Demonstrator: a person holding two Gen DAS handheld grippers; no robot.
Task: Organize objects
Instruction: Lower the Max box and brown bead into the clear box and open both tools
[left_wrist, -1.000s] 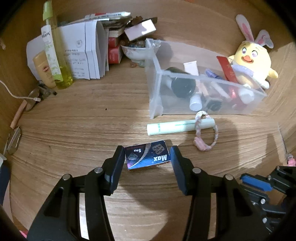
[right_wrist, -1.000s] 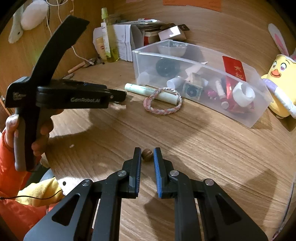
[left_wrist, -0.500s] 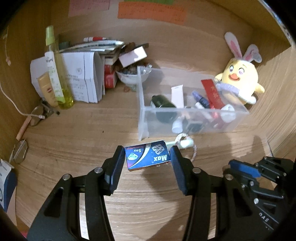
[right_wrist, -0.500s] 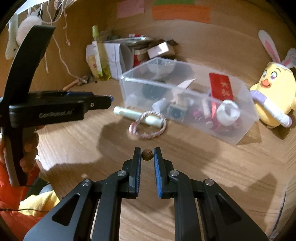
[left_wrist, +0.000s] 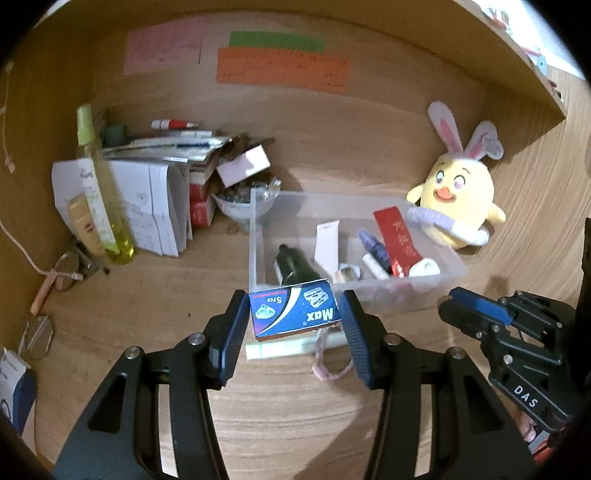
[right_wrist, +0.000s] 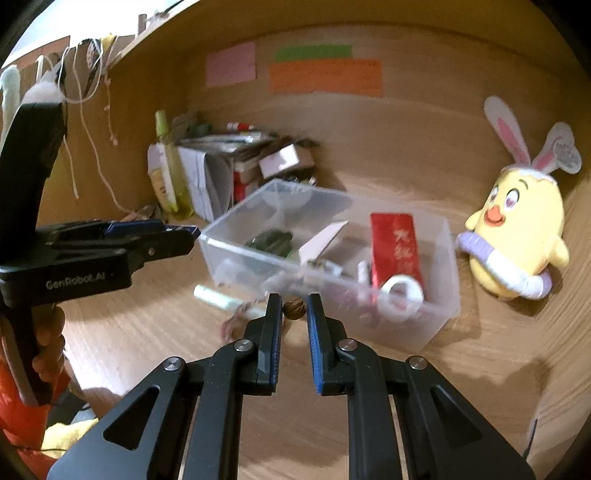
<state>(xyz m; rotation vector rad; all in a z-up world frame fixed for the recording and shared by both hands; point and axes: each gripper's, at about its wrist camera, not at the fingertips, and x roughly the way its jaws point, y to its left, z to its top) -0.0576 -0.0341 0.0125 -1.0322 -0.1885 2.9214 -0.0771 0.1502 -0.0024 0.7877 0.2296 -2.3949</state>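
Observation:
My left gripper (left_wrist: 293, 314) is shut on a small blue box (left_wrist: 293, 310) marked "Max" and holds it in the air in front of the clear plastic bin's (left_wrist: 388, 293) near wall. My right gripper (right_wrist: 293, 308) is shut on a small brown nut (right_wrist: 294, 309), raised near the bin (right_wrist: 436, 317). The bin holds a dark bottle (left_wrist: 293, 264), a white tube (left_wrist: 327, 243), a red packet (left_wrist: 395, 236) and other small items. A pale green tube (left_wrist: 280, 347) and a pink braided ring (left_wrist: 328, 365) lie on the desk below the box.
A yellow chick plush (left_wrist: 458, 199) sits right of the bin. Papers, boxes, a glass bowl (left_wrist: 240, 203) and a yellow-green spray bottle (left_wrist: 103, 206) crowd the back left. Glasses (left_wrist: 66, 266) lie at the left. Sticky notes (left_wrist: 280, 66) hang on the back wall.
Both grippers have risen off the desk with their objects and moved toward the bin. The green tube and pink ring now lie below the blue box.

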